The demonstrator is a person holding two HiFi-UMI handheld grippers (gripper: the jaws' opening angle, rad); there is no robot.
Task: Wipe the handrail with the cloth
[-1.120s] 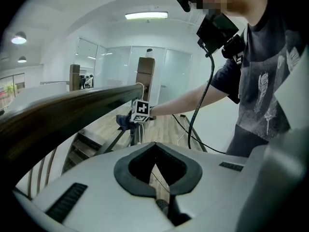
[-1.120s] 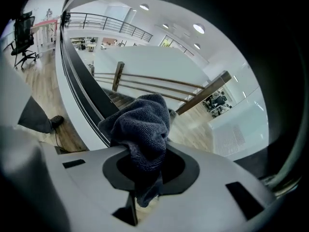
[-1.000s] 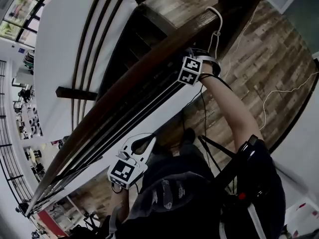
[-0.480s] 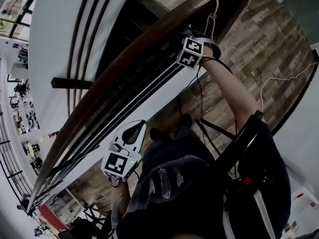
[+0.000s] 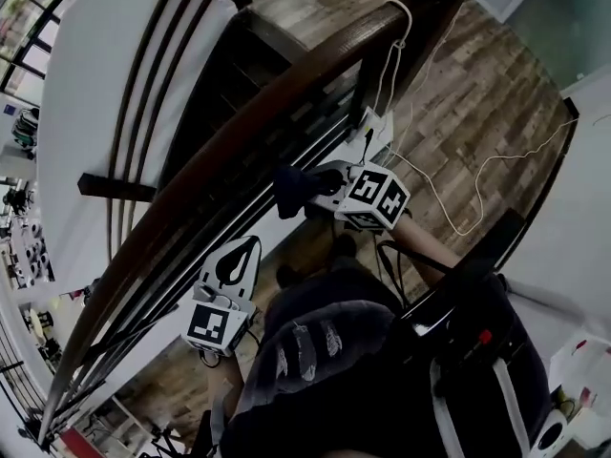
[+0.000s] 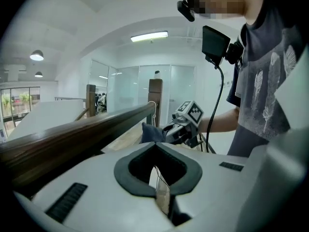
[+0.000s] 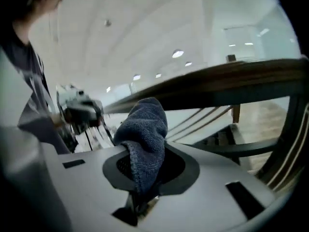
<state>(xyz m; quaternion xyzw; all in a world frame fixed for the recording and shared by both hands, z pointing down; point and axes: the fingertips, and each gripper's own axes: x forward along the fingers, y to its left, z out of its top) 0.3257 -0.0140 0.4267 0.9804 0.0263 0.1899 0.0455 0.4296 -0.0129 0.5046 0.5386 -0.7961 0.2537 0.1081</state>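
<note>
The dark wooden handrail (image 5: 239,136) runs diagonally from lower left to the post at upper right. My right gripper (image 5: 313,187) is shut on a dark blue cloth (image 5: 292,187), held on my side of the rail, a little below it and apart from it. In the right gripper view the cloth (image 7: 145,139) bulges up out of the jaws, with the handrail (image 7: 231,79) above it. My left gripper (image 5: 254,243) is shut and empty, lower down beside the rail. The left gripper view shows the handrail (image 6: 72,134) and the cloth (image 6: 152,132) ahead.
A white cable (image 5: 406,27) loops over the rail by the dark post (image 5: 434,8) and trails across the wooden floor (image 5: 496,103). Thin metal bars (image 5: 229,219) run under the rail. Dark stairs (image 5: 243,70) drop beyond it. A small white box (image 5: 374,127) sits near the bars.
My right gripper has come away from the rail's upper end near the post, moving down and towards me with the cloth. The left gripper has stayed about where it was.
</note>
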